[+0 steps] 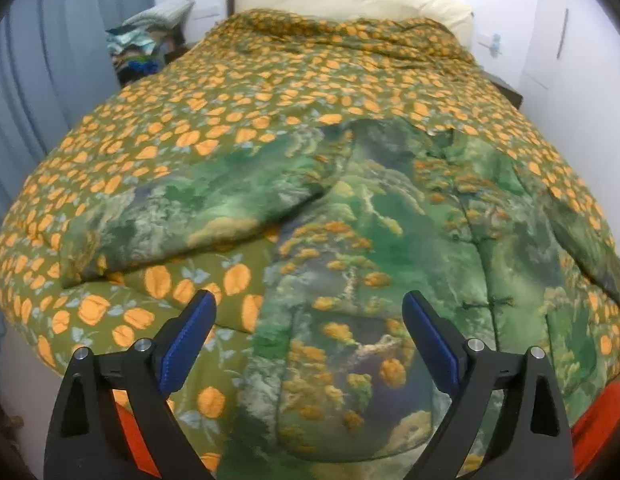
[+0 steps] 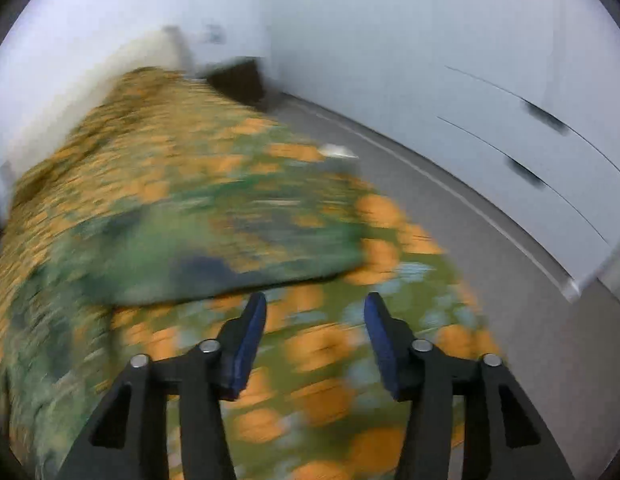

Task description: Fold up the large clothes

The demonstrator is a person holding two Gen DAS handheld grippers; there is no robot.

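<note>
A large green jacket with a landscape print [image 1: 390, 248] lies flat on a bed, its sleeve [image 1: 182, 216] stretched out to the left. My left gripper [image 1: 310, 304] is open and empty, above the jacket's lower hem. In the blurred right wrist view, the jacket's other sleeve [image 2: 238, 236] lies across the bedspread just beyond my right gripper [image 2: 316, 304], which is open and empty.
The bed is covered by a green bedspread with orange flowers [image 1: 270, 80]. A cream headboard [image 1: 350, 0] stands at the far end. A pile of clothes [image 1: 146, 48] sits at the back left by a blue curtain [image 1: 42, 80]. White drawers [image 2: 510, 140] and grey floor [image 2: 490, 248] lie right of the bed.
</note>
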